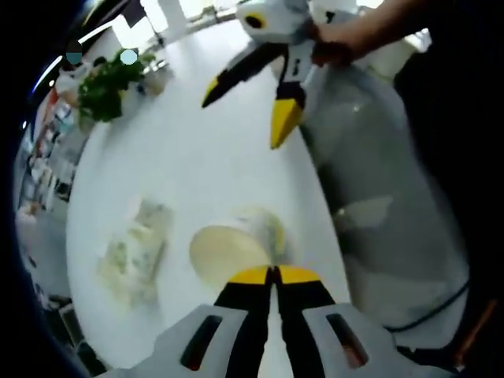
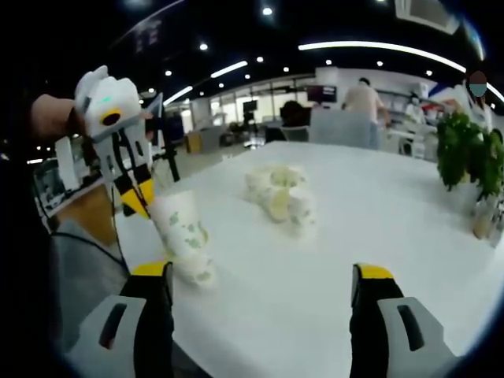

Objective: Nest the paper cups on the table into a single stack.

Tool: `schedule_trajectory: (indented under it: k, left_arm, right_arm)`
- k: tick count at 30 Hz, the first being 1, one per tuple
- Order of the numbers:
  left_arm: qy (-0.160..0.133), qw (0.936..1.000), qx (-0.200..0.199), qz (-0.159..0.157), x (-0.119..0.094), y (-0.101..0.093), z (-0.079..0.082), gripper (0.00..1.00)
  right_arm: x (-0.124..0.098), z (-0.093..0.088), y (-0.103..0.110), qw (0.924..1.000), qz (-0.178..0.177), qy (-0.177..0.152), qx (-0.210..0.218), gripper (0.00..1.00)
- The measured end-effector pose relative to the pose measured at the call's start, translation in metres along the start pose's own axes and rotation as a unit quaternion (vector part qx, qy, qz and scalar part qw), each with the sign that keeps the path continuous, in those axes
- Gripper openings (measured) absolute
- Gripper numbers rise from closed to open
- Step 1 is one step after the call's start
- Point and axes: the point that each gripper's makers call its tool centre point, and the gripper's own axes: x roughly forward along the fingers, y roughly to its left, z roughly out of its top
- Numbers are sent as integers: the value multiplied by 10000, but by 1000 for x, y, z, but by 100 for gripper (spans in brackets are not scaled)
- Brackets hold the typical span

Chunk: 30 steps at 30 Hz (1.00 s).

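- Paper cup point(image 2: 183, 232) pinched at its rim by the left hand-held gripper point(image 2: 140, 198), near the table point(image 2: 378, 228) edge.
- Right hand-held gripper point(image 2: 264, 276) wide, empty.
- More cups point(image 2: 279, 197) lie beyond the cup.
- Risk: thin rim grip could slip, tipping it off.

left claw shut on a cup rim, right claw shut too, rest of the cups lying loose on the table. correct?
Not quite: the right claw is open, its jaws wide apart in the right gripper view. The rest holds: the left claw is shut on the rim of a paper cup, and the other cups lie loose on the table.
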Motion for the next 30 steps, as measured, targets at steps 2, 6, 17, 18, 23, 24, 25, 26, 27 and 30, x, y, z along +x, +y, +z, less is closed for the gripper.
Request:
schedule_trajectory:
  k: [2, 6, 17, 18, 23, 24, 25, 26, 27, 30]
  left_arm:
    - [-34, 10000, 12, 14, 0, 2, 1, 1]
    - [-119, 9999, -27, 36, 0, 4, 4, 2]
    - [-71, 9999, -102, -30, 4, 1, 1, 2]
    - [-66, 9999, -106, -35, 5, 1, 1, 2]
    - [-91, 9999, -129, -48, 6, 1, 2, 3]
    - [-100, 9998, -137, -61, 6, 1, 3, 3]
    - [-110, 9998, -143, -71, 6, 1, 3, 3]
    - [-125, 9998, -156, -80, 7, 1, 3, 3]
    - [-143, 9997, -156, -87, 7, 1, 4, 3]
    - [-117, 9997, -196, -97, 8, 1, 2, 5]
  right_arm:
    - [0, 0, -1, 10000, -11, 2, -8, 92]
    - [0, -1, -1, 10000, -8, 1, -6, 92]
    - [-1, -1, 1, 10000, -7, 4, 13, 92]
    - [-1, -2, 0, 10000, -12, 10, 8, 92]
    - [-1, -2, 0, 10000, -14, 9, 17, 92]
    - [-1, -2, -1, 10000, -15, 7, 24, 92]
    - [-1, -2, -1, 10000, -15, 12, 25, 92]
    - [-1, -2, -1, 10000, -14, 13, 28, 92]
    - [-1, -1, -1, 10000, -13, 13, 36, 92]
    - [-2, -1, 0, 10000, -8, 12, 30, 92]
